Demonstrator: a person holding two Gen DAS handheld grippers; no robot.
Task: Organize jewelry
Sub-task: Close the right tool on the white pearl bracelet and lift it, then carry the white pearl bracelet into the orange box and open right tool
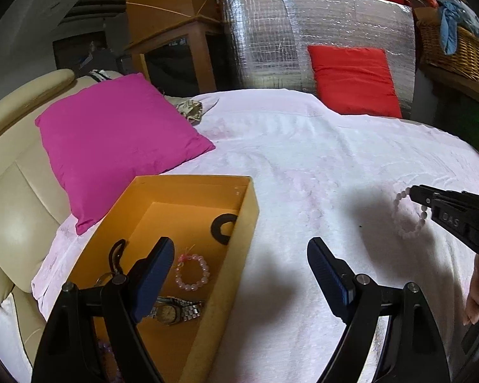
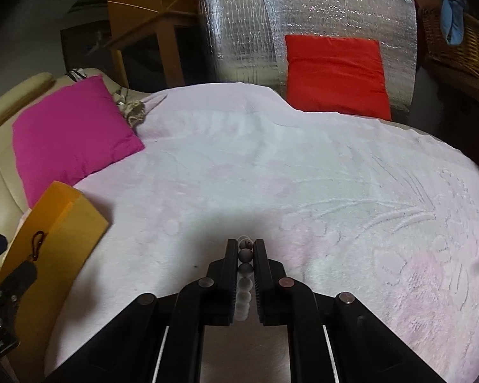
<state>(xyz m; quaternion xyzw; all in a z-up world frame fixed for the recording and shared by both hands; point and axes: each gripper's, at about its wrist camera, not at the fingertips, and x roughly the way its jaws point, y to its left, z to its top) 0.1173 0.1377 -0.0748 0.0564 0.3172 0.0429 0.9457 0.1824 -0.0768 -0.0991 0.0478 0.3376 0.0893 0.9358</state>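
**Ana:** Two grippers on show, and the right gripper (image 2: pixel 243 249) has its jaws pressed together on the pale bead bracelet (image 1: pixel 410 217). From its own camera you can see the beads lined up in the narrow slot between the pads, and from the left wrist view the loop dangles clear of the white blanket (image 1: pixel 303 146), casting a shadow under it.

**Ben:** A pinch on one side of the loop makes sense; the rest hangs free and can drop straight in. And the left gripper (image 1: pixel 239 274)?

**Ana:** Spread wide, holding nothing, parked over the near corner of the orange box (image 1: pixel 249 210). My guess is it is there to steady the box (or simply waiting).

**Ben:** What is already in the box?

**Ana:** A pink bead bracelet (image 1: pixel 192 272), a metal-band wristwatch (image 1: pixel 175 310) and a dark corded piece (image 1: pixel 116 253), all lying flat on the floor of it. So I'd judge the sorting well along, with this bracelet to be carried leftward to join them.

**Ben:** Any writing?

**Ana:** Raised letters on the right gripper's body, seemingly "DAS". A black round mark printed inside the box is half hidden; I cannot read it. The watch dial is too small to tell.
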